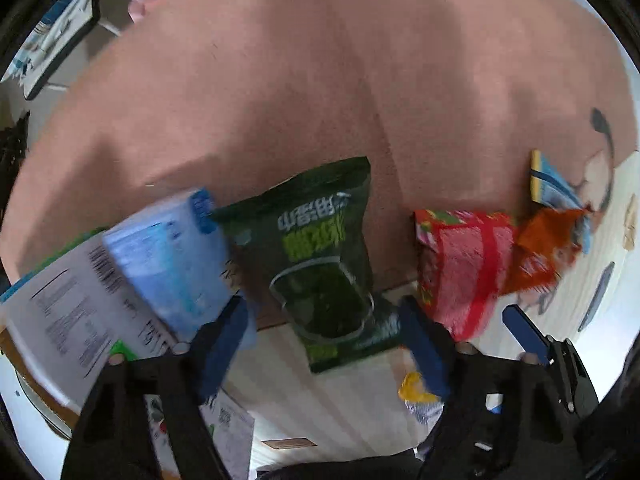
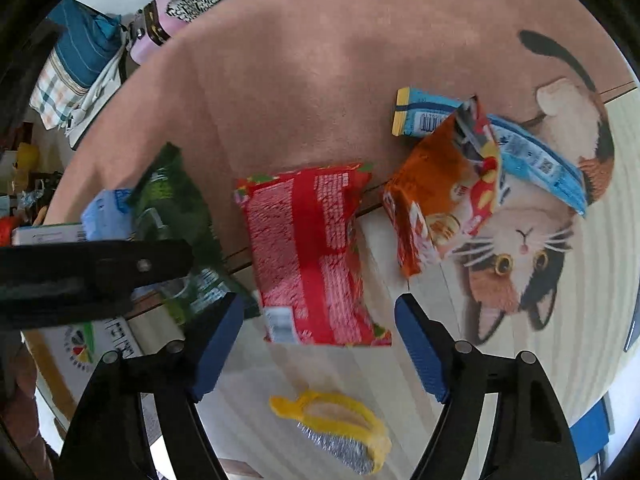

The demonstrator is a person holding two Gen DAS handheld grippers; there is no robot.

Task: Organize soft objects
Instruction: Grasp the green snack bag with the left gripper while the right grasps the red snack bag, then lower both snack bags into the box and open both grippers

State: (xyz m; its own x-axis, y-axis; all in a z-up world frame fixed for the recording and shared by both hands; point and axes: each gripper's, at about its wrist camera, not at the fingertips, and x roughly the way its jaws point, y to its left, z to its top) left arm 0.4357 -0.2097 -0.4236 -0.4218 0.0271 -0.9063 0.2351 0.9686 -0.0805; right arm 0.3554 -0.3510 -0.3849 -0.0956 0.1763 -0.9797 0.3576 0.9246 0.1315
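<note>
I see the pink rug (image 1: 280,80) under everything. My left gripper (image 1: 324,344) gapes empty, the green snack bag (image 1: 324,248) just ahead between its fingers. My right gripper (image 2: 320,344) is spread too, the red packet (image 2: 312,256) just ahead of it.

green bag (image 1: 324,256) flanked by packets, bare rug (image 1: 304,80) beyond

Left gripper (image 1: 324,336) and right gripper (image 2: 320,344): jaws spread wide, holding nothing.
</note>
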